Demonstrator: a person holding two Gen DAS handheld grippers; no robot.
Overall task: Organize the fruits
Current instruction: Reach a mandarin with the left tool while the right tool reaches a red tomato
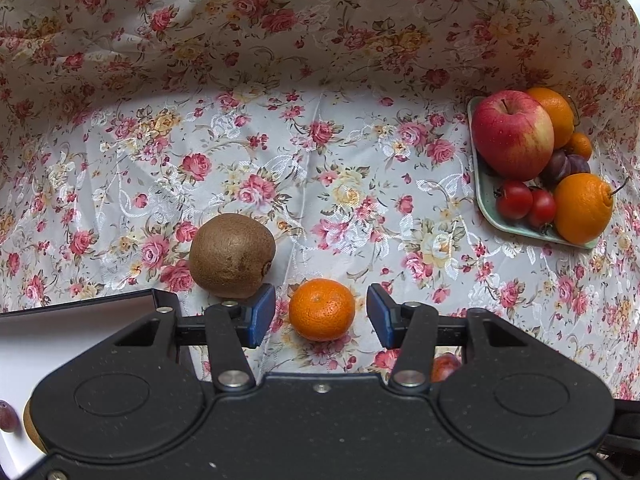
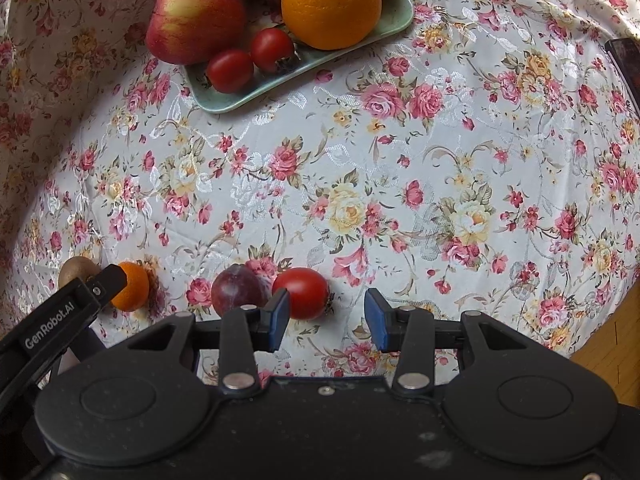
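A small mandarin point(image 1: 322, 309) lies on the flowered tablecloth between the blue pads of my left gripper point(image 1: 322, 316). The jaws are open, with a gap on each side of the fruit. A brown kiwi point(image 1: 232, 255) sits just beyond the left pad. My right gripper point(image 2: 327, 318) points down over the cloth, open. A red tomato point(image 2: 302, 292) lies at the tip of its left pad, with a dark plum point(image 2: 236, 290) touching it on the left. A pale green plate point(image 2: 224, 102) holds an apple point(image 2: 196, 18), oranges, plums and two tomatoes.
A white sheet or tray point(image 1: 60, 328) lies at the left, with a plum point(image 1: 8, 420) on it. One finger of my left gripper point(image 2: 106, 280) reaches the mandarin point(image 2: 132, 286). The table edge and wooden floor point(image 2: 612, 320) show at lower right, a dark object point(image 2: 624, 60) at far right.
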